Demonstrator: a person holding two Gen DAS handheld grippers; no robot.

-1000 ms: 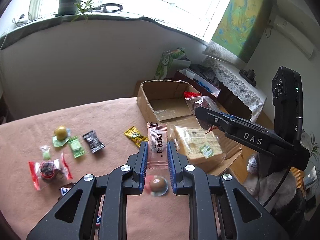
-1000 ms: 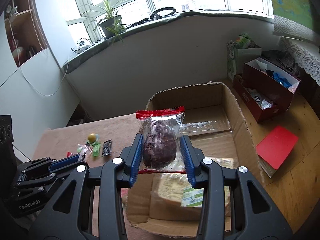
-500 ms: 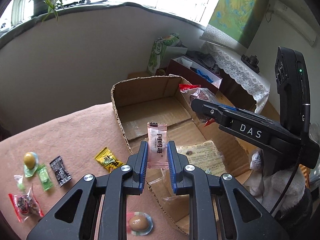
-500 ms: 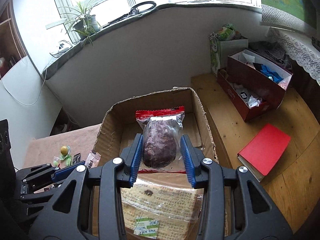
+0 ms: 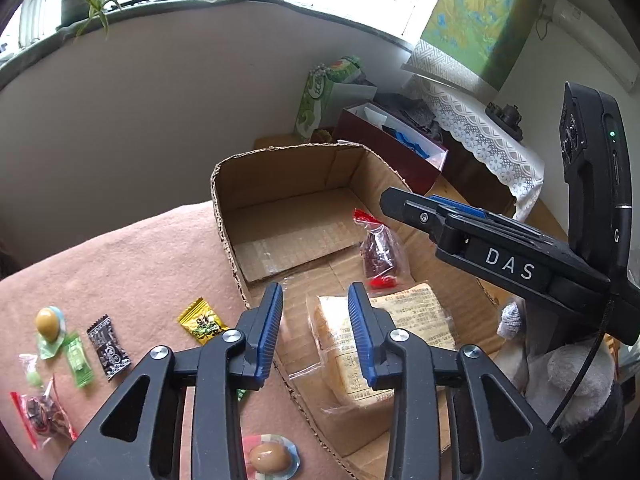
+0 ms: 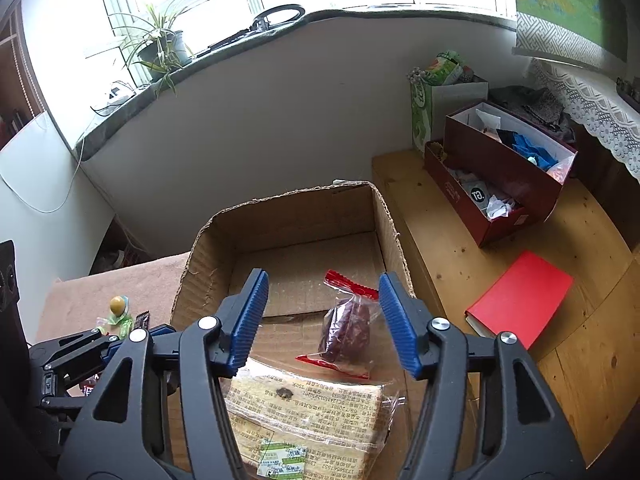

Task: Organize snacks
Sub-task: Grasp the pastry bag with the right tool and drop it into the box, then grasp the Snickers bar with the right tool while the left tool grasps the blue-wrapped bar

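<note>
An open cardboard box (image 5: pixel 224 216) (image 6: pixel 280 220) holds a wrapped bread loaf (image 5: pixel 400 332) (image 6: pixel 308 412) and a clear red-edged packet of dark dates (image 5: pixel 380 252) (image 6: pixel 348 330). My right gripper (image 6: pixel 323 280) (image 5: pixel 404 204) hangs above the box with its jaws opening. The date packet lies on the box floor below it, free of the pads. My left gripper (image 5: pixel 315 292) (image 6: pixel 100 344) sits over the box's near left wall, its jaws opening with nothing between them. The pink packet is out of sight.
On the pink blanket (image 5: pixel 120 272) left of the box lie a yellow packet (image 5: pixel 202 322), a black packet (image 5: pixel 109 348), green candies (image 5: pixel 80 360), a red packet (image 5: pixel 40 416) and two wrapped eggs (image 5: pixel 46 322). A red book (image 6: pixel 520 298) and a maroon box (image 6: pixel 508 184) sit on the wooden top at right.
Both grippers carried their packets over the box, then opened. The date packet dropped from the right jaws to the box floor. The pink packet left the left jaws.
</note>
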